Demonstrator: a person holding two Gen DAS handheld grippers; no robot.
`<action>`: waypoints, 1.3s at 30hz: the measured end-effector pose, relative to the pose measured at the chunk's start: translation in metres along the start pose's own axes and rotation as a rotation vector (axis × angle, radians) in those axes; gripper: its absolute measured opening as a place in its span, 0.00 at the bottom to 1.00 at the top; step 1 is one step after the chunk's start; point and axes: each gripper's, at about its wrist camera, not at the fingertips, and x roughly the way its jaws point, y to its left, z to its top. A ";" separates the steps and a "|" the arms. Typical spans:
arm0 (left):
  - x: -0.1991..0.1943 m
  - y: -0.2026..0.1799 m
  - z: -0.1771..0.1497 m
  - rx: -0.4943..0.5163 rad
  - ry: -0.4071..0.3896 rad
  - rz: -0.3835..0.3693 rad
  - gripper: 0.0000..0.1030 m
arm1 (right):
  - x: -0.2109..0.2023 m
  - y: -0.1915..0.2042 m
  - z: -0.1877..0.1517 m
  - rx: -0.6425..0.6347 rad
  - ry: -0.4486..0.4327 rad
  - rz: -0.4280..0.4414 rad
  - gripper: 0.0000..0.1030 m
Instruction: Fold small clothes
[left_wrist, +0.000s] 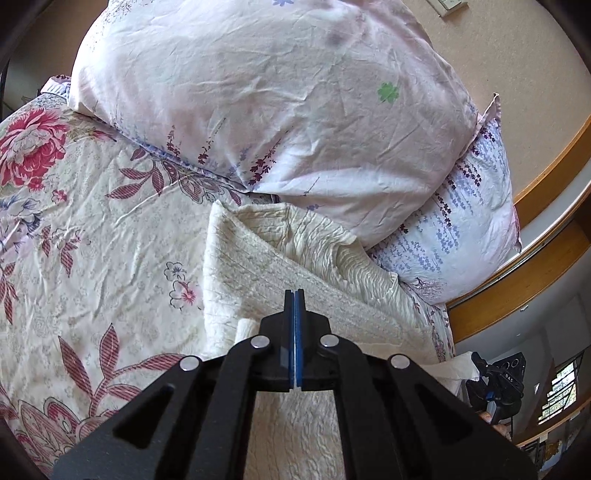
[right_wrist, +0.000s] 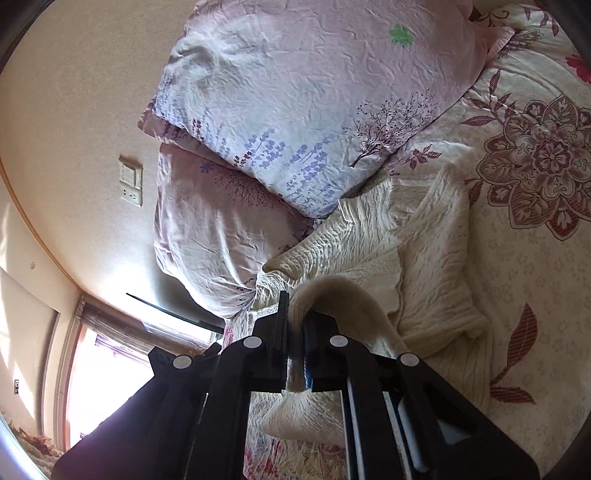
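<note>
A fold was judged underway – the cream garment (right_wrist: 424, 258) was clamped by the right gripper (right_wrist: 295, 306), the left gripper (left_wrist: 294, 295) pressed together at six o'clock – laying over called for next

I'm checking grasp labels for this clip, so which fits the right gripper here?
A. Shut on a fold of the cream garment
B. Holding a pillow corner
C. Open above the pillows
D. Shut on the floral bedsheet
A: in the right wrist view, the right gripper has a fold of the cream garment pinched between its fingers, short of the pillows.
</note>
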 end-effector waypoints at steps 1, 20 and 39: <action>0.002 -0.001 0.004 0.010 0.009 0.003 0.00 | 0.003 -0.001 0.003 0.001 0.001 0.001 0.06; 0.040 -0.015 -0.024 0.552 0.294 0.219 0.17 | 0.028 -0.021 0.020 0.051 0.059 0.007 0.06; -0.006 -0.042 0.060 0.346 -0.091 0.036 0.04 | 0.005 -0.002 0.049 0.036 -0.085 0.083 0.06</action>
